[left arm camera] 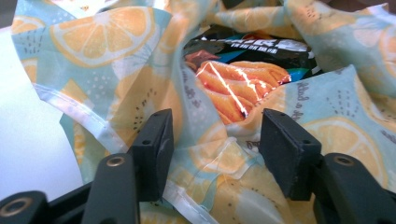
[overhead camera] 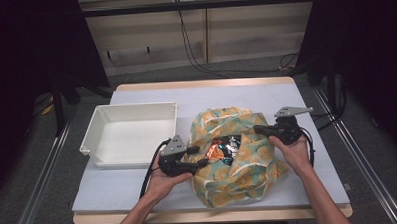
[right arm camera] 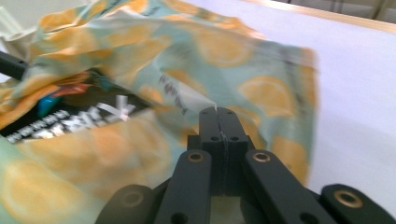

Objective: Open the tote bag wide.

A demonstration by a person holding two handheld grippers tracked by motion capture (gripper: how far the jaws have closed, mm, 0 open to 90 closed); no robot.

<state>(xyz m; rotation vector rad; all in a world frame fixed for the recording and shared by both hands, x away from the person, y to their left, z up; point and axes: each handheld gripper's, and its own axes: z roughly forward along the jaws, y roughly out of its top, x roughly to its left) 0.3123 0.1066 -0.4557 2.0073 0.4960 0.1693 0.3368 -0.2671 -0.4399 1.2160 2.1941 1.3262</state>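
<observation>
Here the bench (overhead camera: 307, 138), covered in pale sheeting, carries two things: an empty white tray (overhead camera: 129, 132) at the left and, just beside it to the right, a crumpled bag (overhead camera: 248, 168) printed with orange slices on light blue. Nothing stands between tray and bag; cables trail across the floor beyond the bench's far edge. The bag lies near the bench's front edge, its mouth gaping upward. Inside it rests a glossy snack packet (left arm camera: 243, 79), black with an orange picture; the white lettering on its black band is too blurred to read. Small dark script printed on the bag's fabric is likewise illegible. The left claw (left arm camera: 215, 140) is spread, its jaws straddling a fold of the bag's near rim without pressing on it. The right claw (right arm camera: 218, 126) is pressed together, pinching a thin edge of the bag's fabric at the far side of the opening.
</observation>
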